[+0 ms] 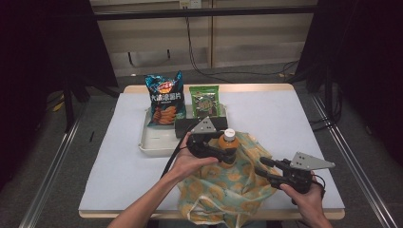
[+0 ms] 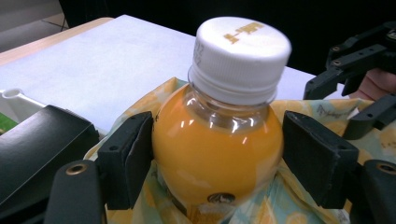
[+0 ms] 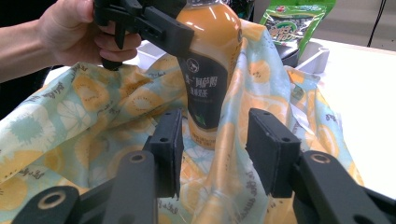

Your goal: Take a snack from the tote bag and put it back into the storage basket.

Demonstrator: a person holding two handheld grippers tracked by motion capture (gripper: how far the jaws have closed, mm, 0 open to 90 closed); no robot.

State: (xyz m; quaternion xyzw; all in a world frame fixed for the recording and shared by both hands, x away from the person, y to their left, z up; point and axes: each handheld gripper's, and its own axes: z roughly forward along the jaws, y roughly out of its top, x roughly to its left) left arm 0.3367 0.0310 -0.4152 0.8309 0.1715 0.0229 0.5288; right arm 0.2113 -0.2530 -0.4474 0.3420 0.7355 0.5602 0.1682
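**Releasing the bottle inside the cloth bag**

The orange juice bottle stands upright in the patterned cloth bag, near bench centre. The white tray lies at its 10 o'clock.

1. Left tongs: released. The pads flank the bottle's shoulder below the white cap; one pad sits right at the plastic and the other stands clear. The operator should draw them straight back, level, so that no pad drags the shoulder and tips the bottle.
2. Right tongs: released, at the bottle's 4 o'clock, poised over a fold of bag fabric without pinching it. They should hold off until the bottle stands steady.
3. The soft fabric gives poor footing, so withdrawal should be slow.
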